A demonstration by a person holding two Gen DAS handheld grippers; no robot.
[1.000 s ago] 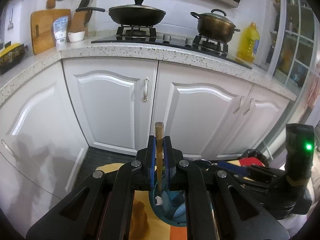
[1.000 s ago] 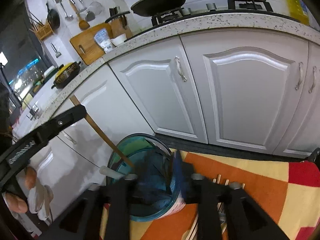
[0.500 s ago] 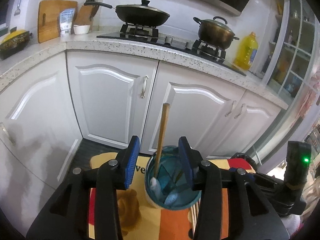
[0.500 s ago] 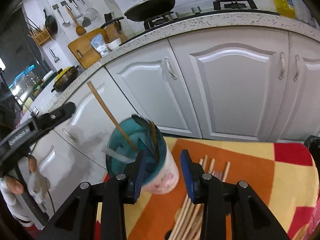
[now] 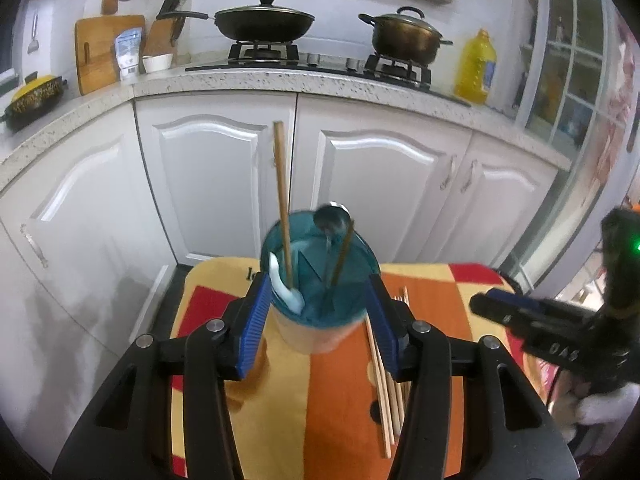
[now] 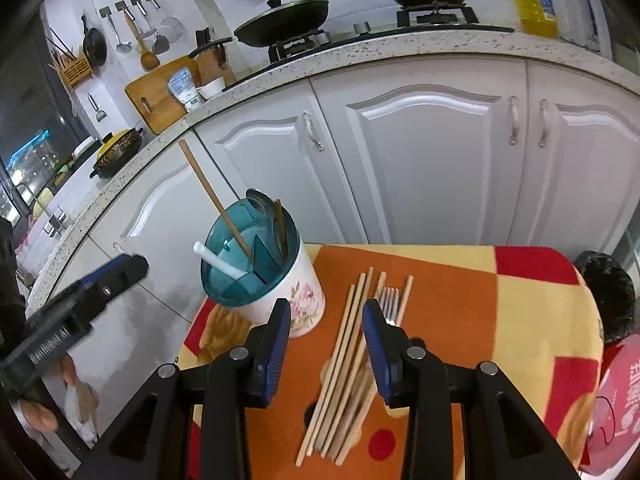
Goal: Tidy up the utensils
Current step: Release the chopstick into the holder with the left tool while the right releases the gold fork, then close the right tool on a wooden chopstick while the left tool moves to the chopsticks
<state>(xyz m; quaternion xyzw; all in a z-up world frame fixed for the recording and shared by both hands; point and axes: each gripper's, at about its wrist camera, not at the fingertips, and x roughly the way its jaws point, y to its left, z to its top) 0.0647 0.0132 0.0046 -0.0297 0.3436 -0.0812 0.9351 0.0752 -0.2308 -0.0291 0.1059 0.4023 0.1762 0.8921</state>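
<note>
Item: left gripper [image 5: 318, 322]; my jaws are opening, pads flanking the utensil holder [image 5: 320, 304] without pressing it, nothing held.

Item: right gripper [image 6: 326, 338]; jaws opening slightly, partly spread, nothing between them; it hangs above the chopsticks [image 6: 348, 352].

Location: chopsticks loose on the checked cloth [image 6: 460, 300], just right of the holder, a fork [image 6: 390, 300] among them.

Orientation: long axes run from near my grippers away toward the cabinets [image 6: 420, 160], fanned slightly; the wooden stick [image 5: 283, 208] in the holder stands nearly upright, leaning a little.

Risks, my judgement: closing on the fan may catch several sticks or the fork together; a slanted approach could roll them off the cloth; my left jaws may nudge the holder and tip it.
</note>
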